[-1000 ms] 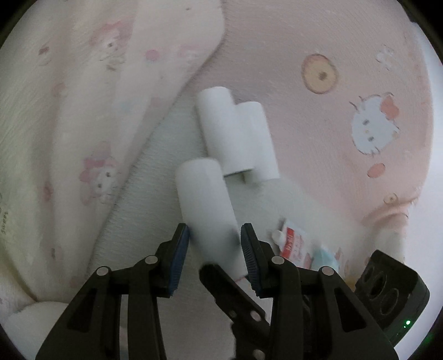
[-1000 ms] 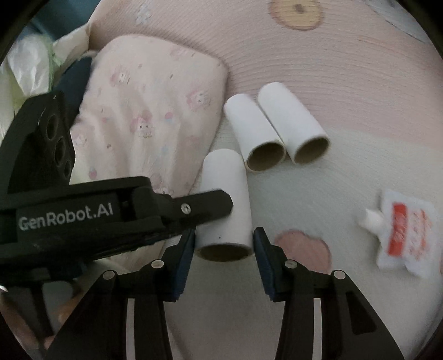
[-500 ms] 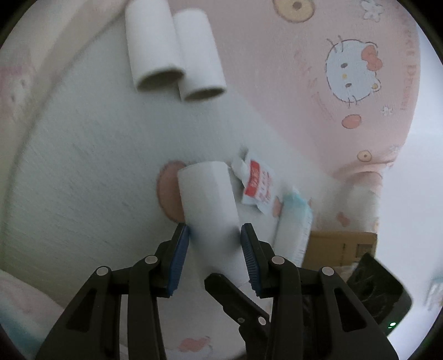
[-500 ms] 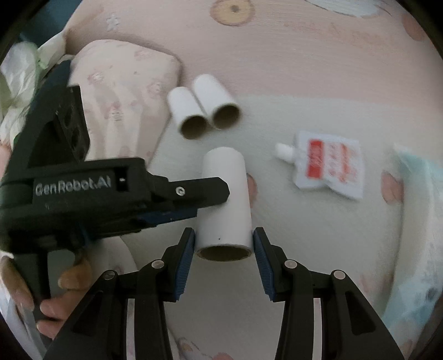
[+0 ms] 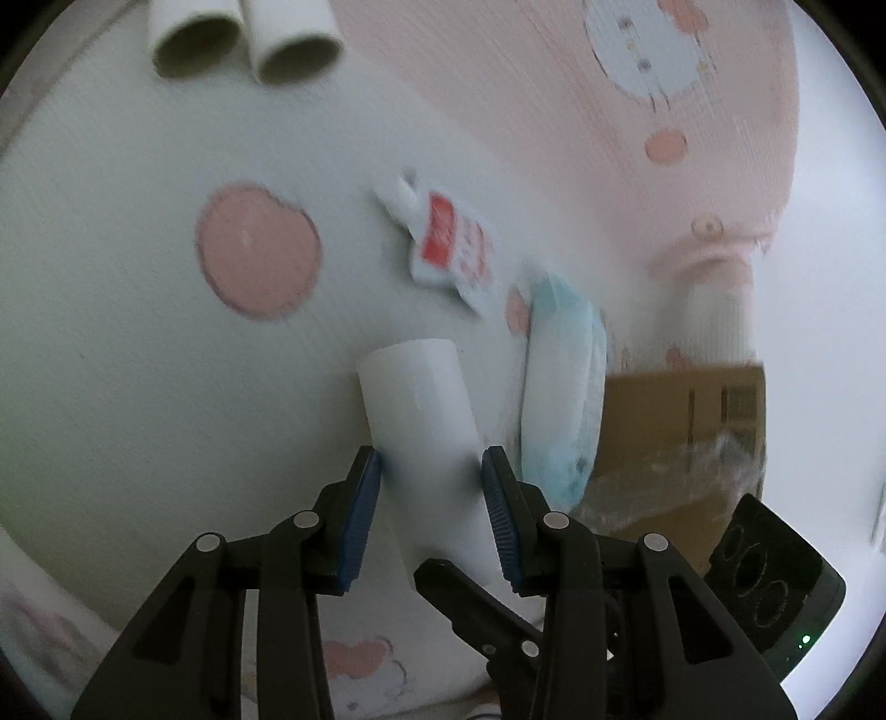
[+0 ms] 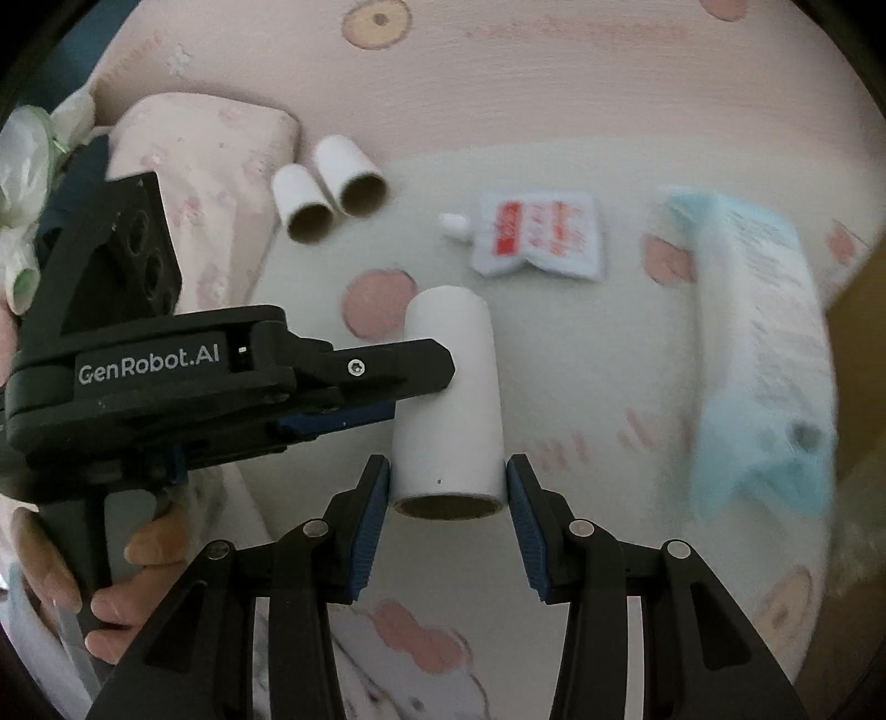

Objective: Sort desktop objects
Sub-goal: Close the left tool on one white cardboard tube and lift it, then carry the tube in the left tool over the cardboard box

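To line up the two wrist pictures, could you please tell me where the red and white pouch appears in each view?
Left wrist: the red and white pouch lies just above and right of centre, spout toward the upper left.
Right wrist: the pouch lies upper centre-right, spout pointing left.
Shared landmark: the pair of white tubes lying side by side, up and left of the pouch in both views.

White cardboard tube (image 6: 448, 387), plus a white pouch (image 6: 540, 235) with red print. The blanket (image 6: 554, 83) is pink and cream with salmon dots, and the wipes pack (image 6: 758, 343) is pale blue.
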